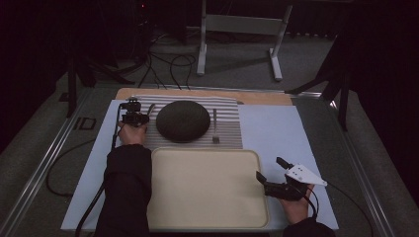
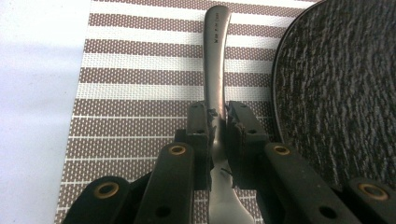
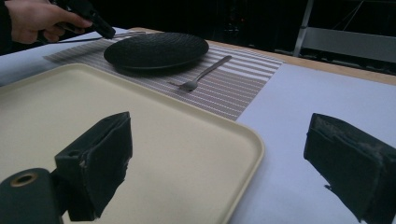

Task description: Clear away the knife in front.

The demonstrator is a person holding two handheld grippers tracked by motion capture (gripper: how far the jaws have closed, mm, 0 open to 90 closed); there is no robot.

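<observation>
**benchrat:** ok so what's laid out here, big stuff first?

**tongs_guy:** Biggest is the pale blue sheet covering the tabletop (image 1: 276,133). On the near half of it sits a cream rectangular plastic tray (image 1: 207,190), nothing in it. Just behind the tray there's a brown-and-white striped woven placemat (image 1: 230,138), and on that a round black textured plate (image 1: 183,121) that looks to be lying upside down like a dome. A slim metal fork (image 1: 215,127) lies on the mat just to the right of the plate, tines toward the tray.

**benchrat:** and the utensil on the other side?

**tongs_guy:** That's a grey metal knife or spoon handle, can't tell which (image 2: 215,70). It's on the mat just left of the plate, handle end pointing away from the person. The left gripper (image 2: 217,119) has its jaws clamped tight on the middle of it, pads pressing both sides.

**benchrat:** right one?

**tongs_guy:** Right gripper (image 1: 270,169) hangs by the tray's right edge, jaws wide apart with nothing between them, one over the tray corner, one over the blue sheet.
</observation>
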